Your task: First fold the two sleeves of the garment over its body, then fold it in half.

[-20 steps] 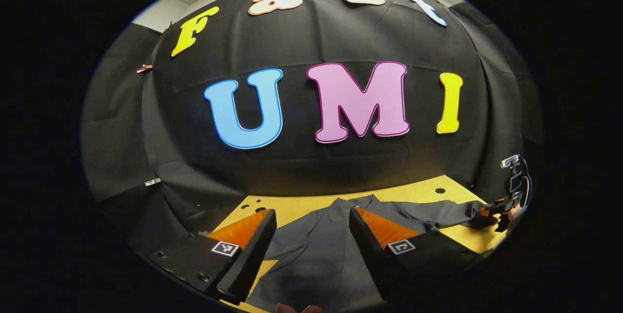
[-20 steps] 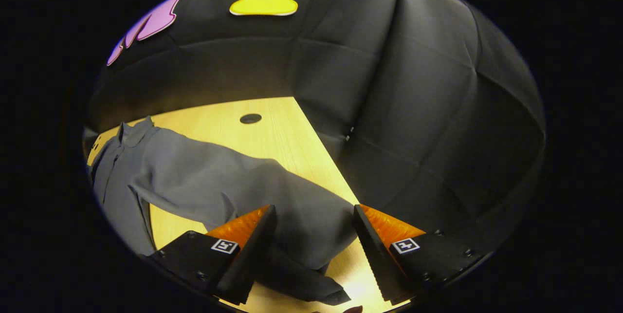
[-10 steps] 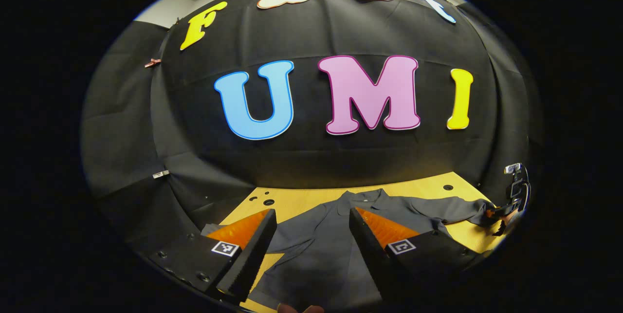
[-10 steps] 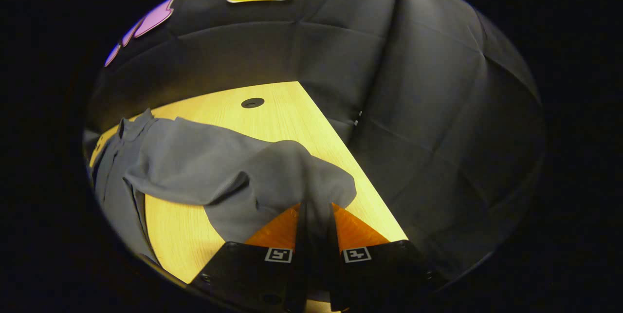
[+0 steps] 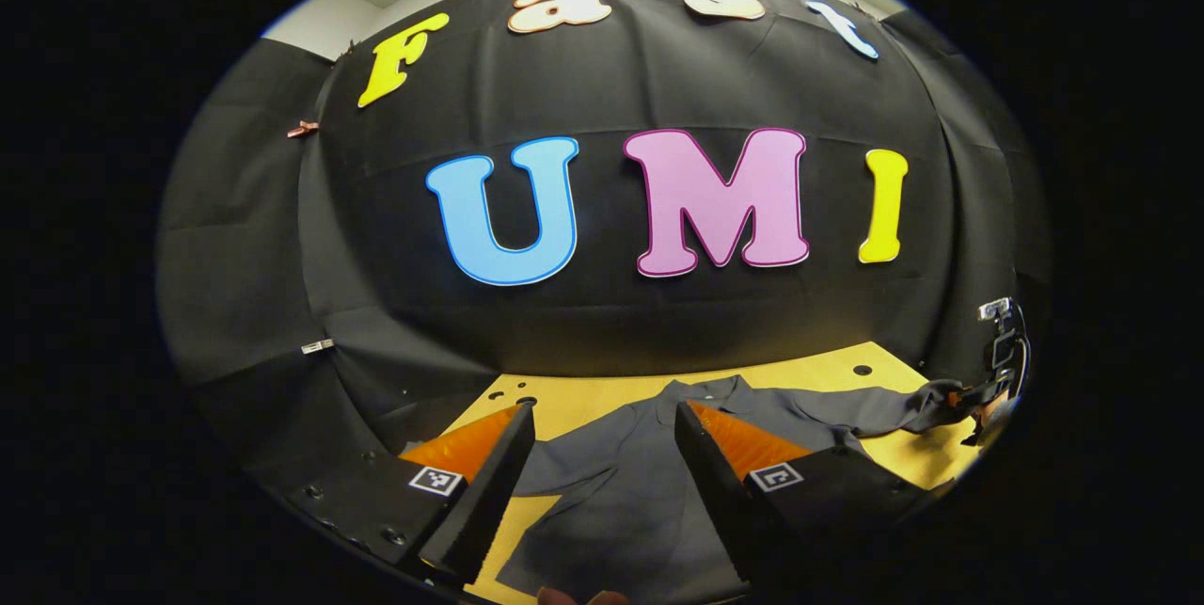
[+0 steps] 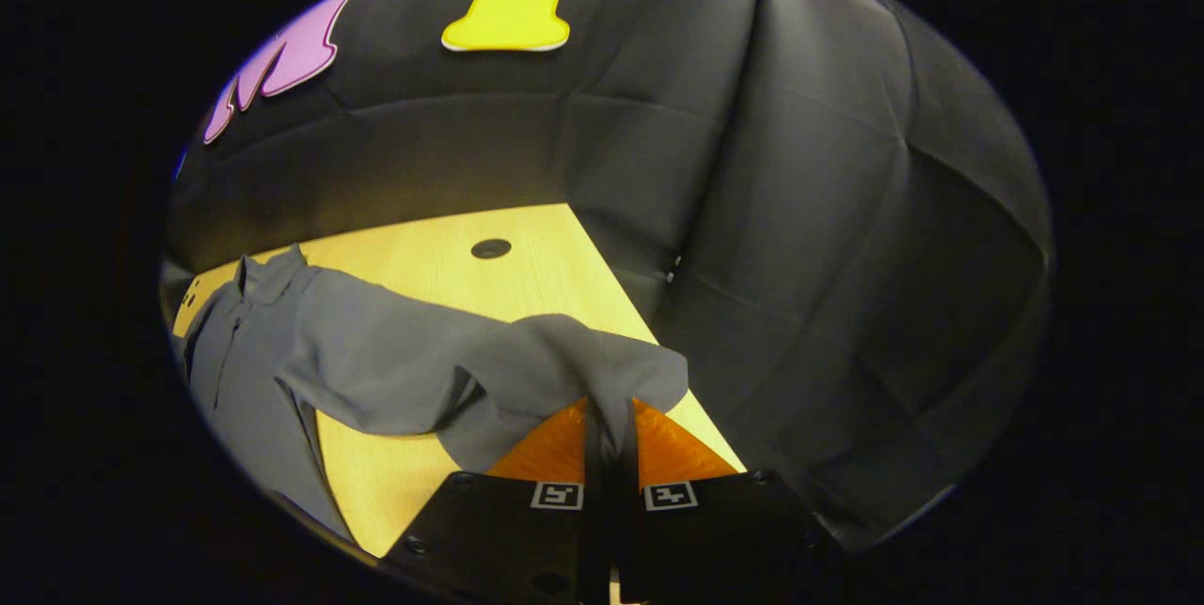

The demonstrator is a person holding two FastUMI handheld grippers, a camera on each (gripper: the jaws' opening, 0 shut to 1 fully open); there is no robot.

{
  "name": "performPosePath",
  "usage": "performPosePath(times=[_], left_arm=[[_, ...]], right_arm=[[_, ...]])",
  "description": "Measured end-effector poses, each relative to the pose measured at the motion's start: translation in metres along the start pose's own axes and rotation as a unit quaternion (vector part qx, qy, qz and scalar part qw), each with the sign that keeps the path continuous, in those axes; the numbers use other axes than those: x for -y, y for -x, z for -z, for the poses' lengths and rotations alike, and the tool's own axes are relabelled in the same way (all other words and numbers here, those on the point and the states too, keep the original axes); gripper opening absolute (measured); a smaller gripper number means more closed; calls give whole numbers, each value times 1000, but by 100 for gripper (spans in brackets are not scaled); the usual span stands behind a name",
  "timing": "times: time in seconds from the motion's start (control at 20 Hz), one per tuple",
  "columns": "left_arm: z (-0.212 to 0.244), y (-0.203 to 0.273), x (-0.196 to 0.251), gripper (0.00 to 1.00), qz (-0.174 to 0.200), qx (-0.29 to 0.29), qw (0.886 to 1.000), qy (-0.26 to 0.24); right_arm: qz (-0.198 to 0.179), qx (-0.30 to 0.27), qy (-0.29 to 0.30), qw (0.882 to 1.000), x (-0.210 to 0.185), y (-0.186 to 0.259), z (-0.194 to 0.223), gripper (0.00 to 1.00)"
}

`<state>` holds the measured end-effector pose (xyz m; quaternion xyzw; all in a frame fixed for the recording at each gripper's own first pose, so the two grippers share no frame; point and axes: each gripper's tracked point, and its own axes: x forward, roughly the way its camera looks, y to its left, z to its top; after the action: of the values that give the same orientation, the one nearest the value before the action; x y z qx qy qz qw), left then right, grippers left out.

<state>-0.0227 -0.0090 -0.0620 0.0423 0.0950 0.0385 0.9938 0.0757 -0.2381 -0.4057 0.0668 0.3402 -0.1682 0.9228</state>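
Garment (image 6: 245,351) lies flat on the surface (image 6: 442,257); right tool (image 6: 609,440) pinches its sleeve (image 6: 564,365) to fold it inward, left tool (image 5: 602,464) gapes idle.

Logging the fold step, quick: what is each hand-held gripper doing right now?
Left hand-held gripper: open, holding nothing, above the grey long-sleeved fabric shirt.
Right hand-held gripper: closed on the shirt's sleeve, lifting its end off the yellow wooden table.
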Motion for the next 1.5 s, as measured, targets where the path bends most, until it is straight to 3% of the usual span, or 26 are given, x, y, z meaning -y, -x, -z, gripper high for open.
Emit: performPosePath(times=[0.25,0.6,1.1,1.5], left_arm=[[6,4,-23,95,14,3,1000,10],[8,-1,-59,95,40,15,999,16],[32,-9,-145,95,39,22,999,30],[68,-34,-236,95,0,15,999,32]], right_arm=[[6,52,-2,999,-2,59,-32,9],[-2,111,-4,994,-44,150,-75,8],[-60,177,34,982,-190,215,-139,8],[-130,188,52,972,-344,229,-139,8]])
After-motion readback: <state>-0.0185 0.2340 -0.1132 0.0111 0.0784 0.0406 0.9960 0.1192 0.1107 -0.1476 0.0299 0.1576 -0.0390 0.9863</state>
